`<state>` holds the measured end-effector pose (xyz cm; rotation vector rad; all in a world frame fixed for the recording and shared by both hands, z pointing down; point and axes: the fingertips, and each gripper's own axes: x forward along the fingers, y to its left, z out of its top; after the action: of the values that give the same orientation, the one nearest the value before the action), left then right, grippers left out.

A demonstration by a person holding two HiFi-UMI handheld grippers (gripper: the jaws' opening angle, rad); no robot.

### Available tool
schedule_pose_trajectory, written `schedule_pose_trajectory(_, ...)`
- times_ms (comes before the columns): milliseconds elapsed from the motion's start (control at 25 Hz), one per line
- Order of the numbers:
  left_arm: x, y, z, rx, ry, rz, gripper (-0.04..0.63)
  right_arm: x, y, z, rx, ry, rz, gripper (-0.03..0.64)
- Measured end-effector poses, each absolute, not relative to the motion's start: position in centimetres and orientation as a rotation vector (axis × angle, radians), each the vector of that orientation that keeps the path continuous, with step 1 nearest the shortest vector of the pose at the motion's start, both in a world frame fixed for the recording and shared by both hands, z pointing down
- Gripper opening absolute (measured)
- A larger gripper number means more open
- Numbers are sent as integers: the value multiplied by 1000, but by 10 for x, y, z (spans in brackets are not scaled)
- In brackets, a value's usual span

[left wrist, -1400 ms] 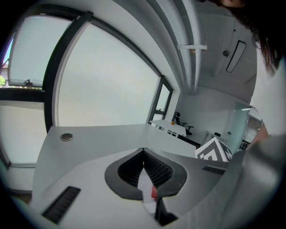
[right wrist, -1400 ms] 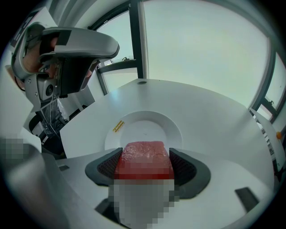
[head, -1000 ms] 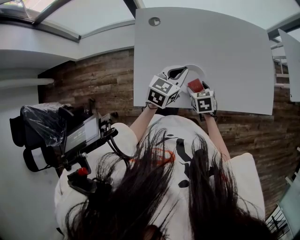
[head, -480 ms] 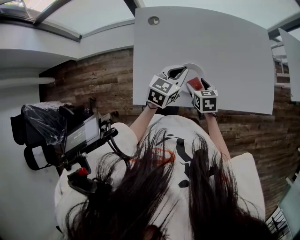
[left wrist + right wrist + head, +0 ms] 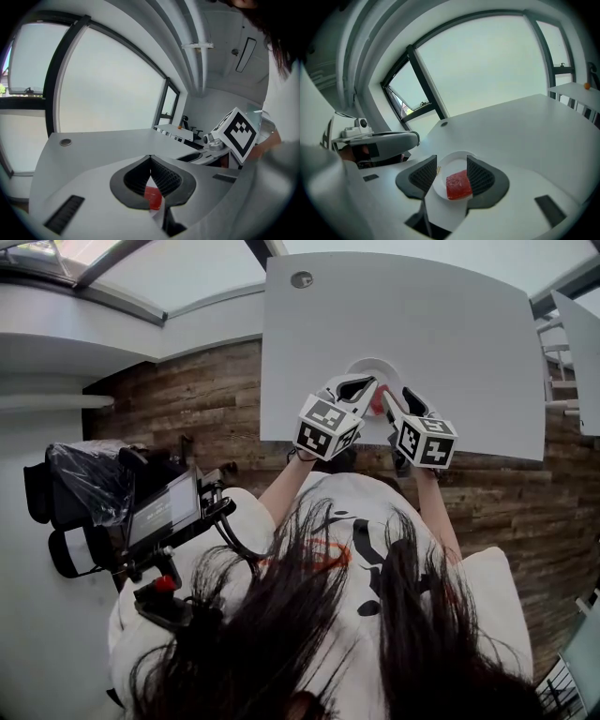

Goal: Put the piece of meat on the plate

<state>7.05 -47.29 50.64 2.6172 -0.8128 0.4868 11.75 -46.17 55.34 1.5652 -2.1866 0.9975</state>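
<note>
Left gripper [image 5: 365,383] over plate's [image 5: 373,365] near edge

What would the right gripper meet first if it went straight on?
Probably the meat on the plate; the right gripper, jaws closing on nothing, frames it, though depth is unclear.

A white table [image 5: 450,324] with a round grey cable grommet [image 5: 301,279] near its far left corner stands on a floor of dark, weathered wood planks [image 5: 187,399]. More white tables [image 5: 579,362] stand to the right; one carries a small orange object [image 5: 586,86]. Behind the table runs a wall of large windows [image 5: 487,61] in dark frames [image 5: 425,84], filled with pale, even daylight. Overhead, white beams [image 5: 194,42] curve across a white ceiling. At the left of the head view sits a black bag under clear plastic [image 5: 80,488] with a small monitor [image 5: 164,512] beside it.
</note>
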Motion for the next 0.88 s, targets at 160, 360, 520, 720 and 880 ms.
schedule_pose_trajectory(160, 81, -446, 500, 2628, -822, 485, 5, 126, -440, 538, 1575, -2231, 984, 154)
schedule_pose_trajectory(360, 90, -410, 491, 2630, -873, 454, 5, 133, -408, 522, 1565, -2308, 987, 149)
schedule_pose_trajectory(520, 96, -370, 483, 2613, -944, 418, 5, 138, -372, 512, 1524, -2376, 993, 149)
schedule_pose_trajectory(720, 103, -294, 480, 2590, -991, 412, 5, 144, -310, 500, 1497, -2434, 975, 149)
schedule_pose_trajectory(880, 92, -288, 492, 2535, -1009, 431, 5, 134, -313, 508, 1448, -2439, 1008, 149)
